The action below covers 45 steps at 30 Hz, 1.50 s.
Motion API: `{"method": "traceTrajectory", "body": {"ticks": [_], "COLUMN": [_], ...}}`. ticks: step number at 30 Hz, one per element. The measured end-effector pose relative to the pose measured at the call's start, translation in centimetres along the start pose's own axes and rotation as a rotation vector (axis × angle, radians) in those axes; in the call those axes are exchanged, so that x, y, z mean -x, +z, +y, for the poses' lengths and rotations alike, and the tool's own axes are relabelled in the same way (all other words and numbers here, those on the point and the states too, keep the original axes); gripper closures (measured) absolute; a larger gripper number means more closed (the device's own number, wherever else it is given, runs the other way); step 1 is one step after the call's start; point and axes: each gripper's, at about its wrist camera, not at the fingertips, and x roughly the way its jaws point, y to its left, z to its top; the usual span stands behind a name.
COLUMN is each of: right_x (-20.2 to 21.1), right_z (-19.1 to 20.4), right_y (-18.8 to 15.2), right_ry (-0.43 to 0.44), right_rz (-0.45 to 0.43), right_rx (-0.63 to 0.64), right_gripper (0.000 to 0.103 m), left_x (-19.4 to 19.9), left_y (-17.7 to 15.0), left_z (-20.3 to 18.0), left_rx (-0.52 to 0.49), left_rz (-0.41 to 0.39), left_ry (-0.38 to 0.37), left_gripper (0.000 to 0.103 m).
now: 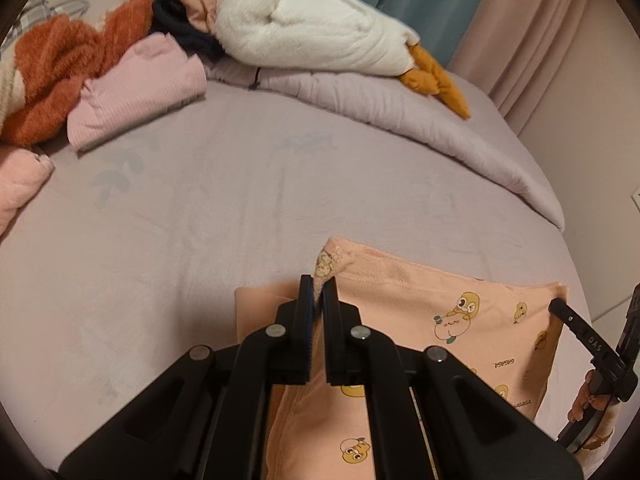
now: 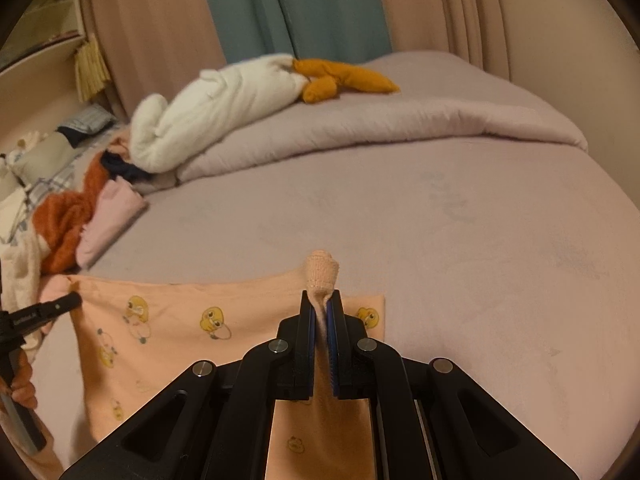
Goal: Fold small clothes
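Observation:
A small peach garment [image 1: 460, 312] printed with yellow cartoon ducks lies stretched on the lilac bed sheet [image 1: 180, 208]. My left gripper [image 1: 319, 285] is shut on one corner of its edge, and a bunched tuft of cloth sticks out past the fingertips. The same peach garment [image 2: 160, 332] spreads to the left in the right wrist view. There my right gripper [image 2: 321, 298] is shut on the other corner, with a rolled nub of fabric poking out above it. Each gripper shows at the edge of the other's view, held by a hand [image 2: 22, 376].
A folded pink top [image 1: 140, 92] and a rust fuzzy garment [image 1: 52, 68] lie at the far left, with a dark item behind them. A white plush goose [image 1: 312, 28] with orange feet rests on the rolled lilac duvet [image 1: 420, 120]. Curtains [image 2: 288, 4] hang behind the bed.

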Motion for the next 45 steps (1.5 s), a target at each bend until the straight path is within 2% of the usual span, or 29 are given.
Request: {"method": "traceTrajectory", "body": {"ticks": [16, 20, 26, 29, 31, 32, 33, 35, 36, 40, 45], "right_x": [-7.4, -7.9, -8.1, -7.9, -7.3, -6.9, -6.6, -5.8, -5.4, -3.7, -2.1], "right_z": [-0.8, -1.0, -1.1, -0.9, -0.6, -0.6, -0.6, -0.5, -0.4, -0.3, -0.9], "right_y": [-0.5, -0.5, -0.5, -0.5, -0.4, -0.4, -0.5, -0.7, -0.9, -2.4, -4.4], "right_ry": [-0.069, -0.088, -0.091, -0.111, -0.122, -0.117, -0.113, -0.097, -0.094, -0.086, -0.089], "right_rz": [0.188, 0.200, 0.203, 0.206, 0.205, 0.203, 0.199, 0.192, 0.191, 0.187, 0.207], "right_rx": [-0.005, -0.008, -0.012, -0.004, 0.005, 0.004, 0.000, 0.005, 0.010, 0.013, -0.004], "right_gripper": [0.096, 0.096, 0.096, 0.087, 0.062, 0.055, 0.046, 0.045, 0.045, 0.033, 0.032], "left_x": [-7.4, -8.5, -8.0, -7.1, -6.4, -5.7, -5.0, -3.9, -3.5, -2.0, -0.8], "left_y": [-0.5, -1.1, -1.1, -1.1, -1.2, -1.3, -1.6, -2.2, -2.6, -4.7, -7.4], "left_z": [2.1, 2.6, 2.4, 2.5, 2.5, 2.6, 2.6, 2.6, 2.6, 3.3, 3.6], "left_rx": [0.026, 0.039, 0.027, 0.038, 0.043, 0.042, 0.035, 0.020, 0.011, 0.014, 0.019], "left_rz": [0.143, 0.170, 0.170, 0.166, 0.161, 0.155, 0.144, 0.131, 0.133, 0.158, 0.196], "left_ry": [0.079, 0.085, 0.103, 0.106, 0.095, 0.094, 0.094, 0.101, 0.110, 0.103, 0.071], "left_gripper": [0.099, 0.097, 0.095, 0.094, 0.091, 0.080, 0.075, 0.055, 0.053, 0.049, 0.048]}}
